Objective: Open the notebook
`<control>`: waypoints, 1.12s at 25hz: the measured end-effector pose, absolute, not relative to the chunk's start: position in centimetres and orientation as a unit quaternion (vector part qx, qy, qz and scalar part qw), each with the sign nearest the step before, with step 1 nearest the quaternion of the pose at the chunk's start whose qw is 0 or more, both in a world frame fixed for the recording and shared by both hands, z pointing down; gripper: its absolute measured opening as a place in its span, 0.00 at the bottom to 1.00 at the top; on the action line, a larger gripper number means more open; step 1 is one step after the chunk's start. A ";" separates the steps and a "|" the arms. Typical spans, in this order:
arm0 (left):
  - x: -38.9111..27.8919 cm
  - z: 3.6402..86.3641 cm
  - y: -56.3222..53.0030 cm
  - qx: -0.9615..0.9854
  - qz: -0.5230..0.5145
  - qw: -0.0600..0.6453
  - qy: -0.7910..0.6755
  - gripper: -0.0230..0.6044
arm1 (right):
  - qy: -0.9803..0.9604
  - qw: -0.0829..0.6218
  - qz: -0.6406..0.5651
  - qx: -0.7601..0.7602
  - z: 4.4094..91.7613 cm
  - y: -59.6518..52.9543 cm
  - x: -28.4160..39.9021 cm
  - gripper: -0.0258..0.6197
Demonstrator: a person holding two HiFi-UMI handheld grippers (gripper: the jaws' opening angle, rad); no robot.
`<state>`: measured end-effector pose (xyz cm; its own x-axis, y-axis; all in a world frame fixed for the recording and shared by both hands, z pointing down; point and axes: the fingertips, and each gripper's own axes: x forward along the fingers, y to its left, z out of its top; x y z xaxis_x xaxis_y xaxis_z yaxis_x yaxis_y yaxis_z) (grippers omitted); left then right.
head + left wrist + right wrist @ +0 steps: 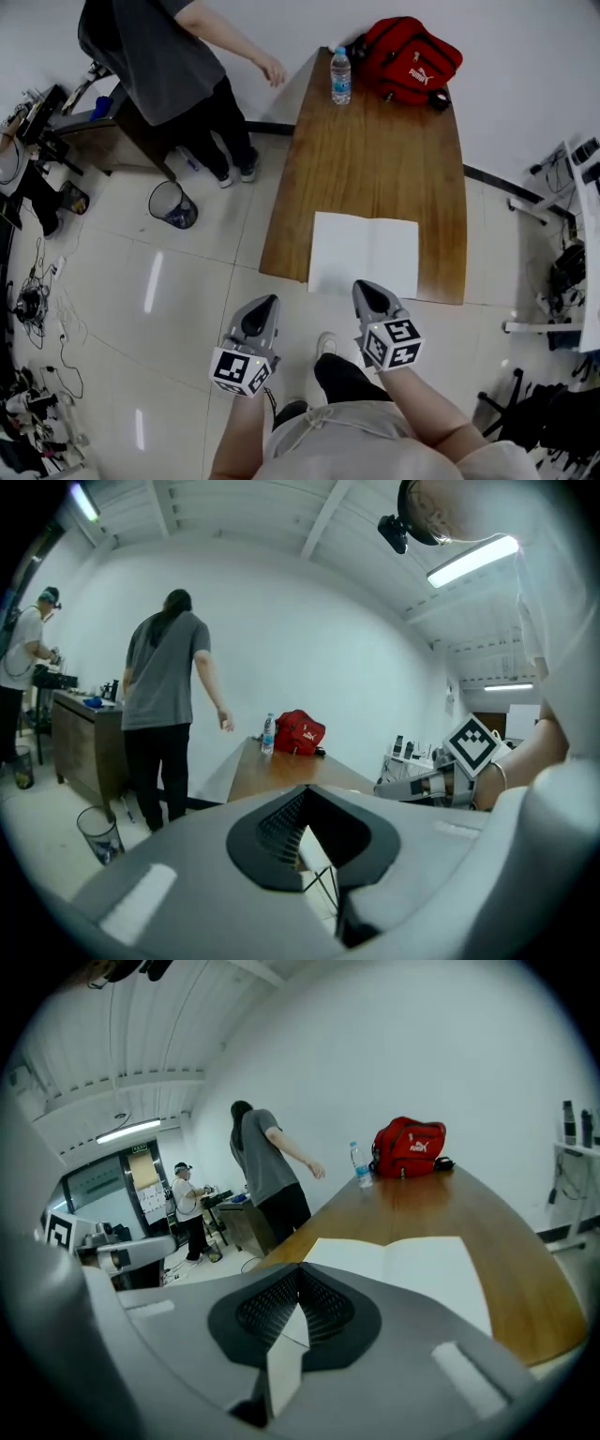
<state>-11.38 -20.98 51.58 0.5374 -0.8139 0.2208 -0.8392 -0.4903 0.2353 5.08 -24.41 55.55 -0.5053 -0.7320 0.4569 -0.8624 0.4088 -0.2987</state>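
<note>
1. White pages of the notebook (364, 254) lie spread flat, already open, at the near edge of the wooden table (375, 159). The centre fold runs away from the viewer.
2. Left gripper (264, 302): held off the table, over the floor, near the notebook's left corner but apart from it. Its jaws are together at the tips, with nothing between them.
3. Right gripper (367, 287): hovers just beside the near edge of the pages without touching them. Its jaws likewise meet at the tips and carry nothing.
4. Judged state: the opening appears complete, so the step in hand is to keep clear. Done well, both grippers are held above and off the paper so that no page is dragged or flipped. Should a page lift, a light press beside the fold with closed tips would likely settle it.
5. Surroundings: a water bottle (340, 77) and a red bag (412, 58) sit at the table's far end, well apart from the notebook. A standing person (159, 56) and a bin (173, 203) are to the left.
</note>
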 end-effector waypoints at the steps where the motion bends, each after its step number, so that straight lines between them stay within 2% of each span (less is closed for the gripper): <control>1: -10.9 50.2 -21.3 0.868 0.036 0.146 -0.474 0.03 | -0.828 0.122 0.244 0.490 54.4 -24.1 6.2 0.05; 7: -6.6 43.6 -20.9 0.905 0.018 0.075 -0.418 0.03 | -0.809 0.091 0.167 0.556 48.4 -21.5 12.6 0.05; 13: -3.5 41.0 -15.9 0.927 0.012 0.032 -0.374 0.03 | -0.785 0.066 0.122 0.604 45.0 -15.3 16.3 0.05; 19: -4.5 39.2 -7.9 0.936 0.003 0.011 -0.352 0.03 | -0.769 0.062 0.103 0.628 43.9 -6.9 15.9 0.05; 28: -7.7 36.6 4.1 0.945 0.005 -0.022 -0.326 0.03 | -0.780 0.063 0.070 0.618 41.4 3.9 10.8 0.05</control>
<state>-7.67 4.09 36.64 0.7880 -0.6157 -0.0055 -0.6153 -0.7871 -0.0436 10.77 3.91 41.38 -0.2271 -0.9563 0.1838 -0.9738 0.2254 -0.0309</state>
